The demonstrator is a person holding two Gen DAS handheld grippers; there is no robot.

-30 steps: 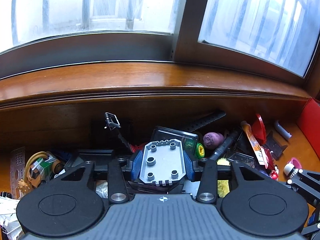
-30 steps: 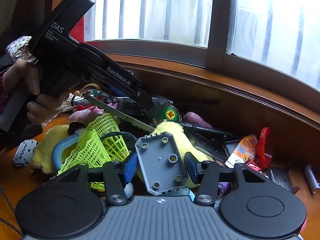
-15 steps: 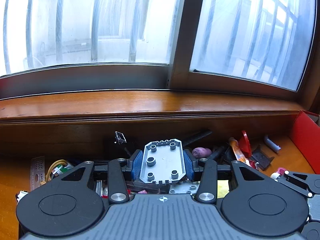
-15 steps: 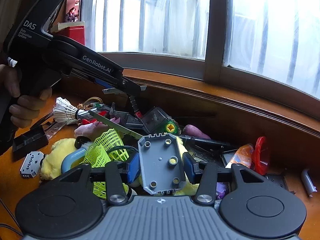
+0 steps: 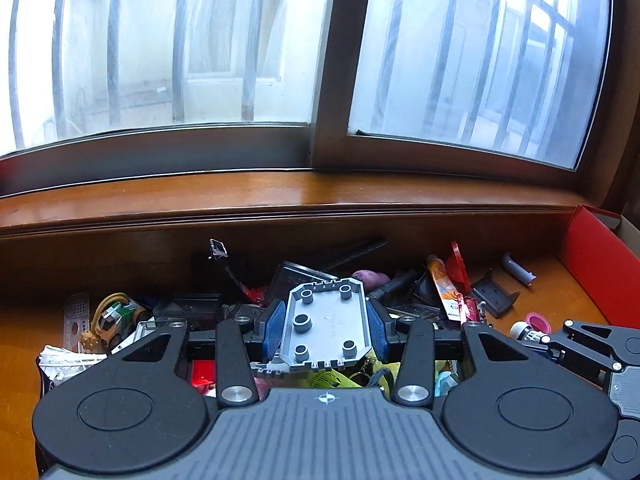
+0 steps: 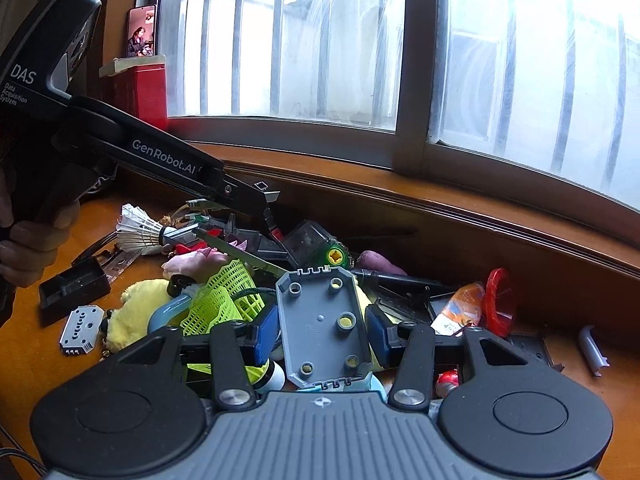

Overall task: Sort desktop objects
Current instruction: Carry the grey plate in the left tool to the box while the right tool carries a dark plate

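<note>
a: gray plate in left gripper?
b: yes. gray studded plate point(image 5: 325, 325) clamped between the blue pads point(image 5: 274, 325) of the left gripper point(image 5: 326, 326), studs facing the camera, held up over the clutter pile.
a: right one?
b: right gripper point(image 6: 322, 330) is clamped on a second gray plate point(image 6: 322, 322), underside showing with round holes, tilted a bit, also above the pile.
a: what's under them?
b: wooden desk point(image 6: 24, 364) below a window sill point(image 5: 280, 192). pile has a neon green mesh basket point(image 6: 228, 300), yellow plush point(image 6: 132, 312), white shuttlecock point(image 6: 138, 232), black box point(image 6: 74, 288), another small gray plate point(image 6: 80, 330) lying flat on the desk at left, red funnel point(image 6: 498, 300), orange sachet point(image 6: 460, 308).
a: left view extras?
b: red box point(image 5: 596, 264) at right edge, toy car point(image 5: 116, 318) at left, pink cap point(image 5: 538, 322) near the red box.
a: person?
b: hand point(image 6: 28, 240) gripping the left tool's handle, seen in the right wrist view.
</note>
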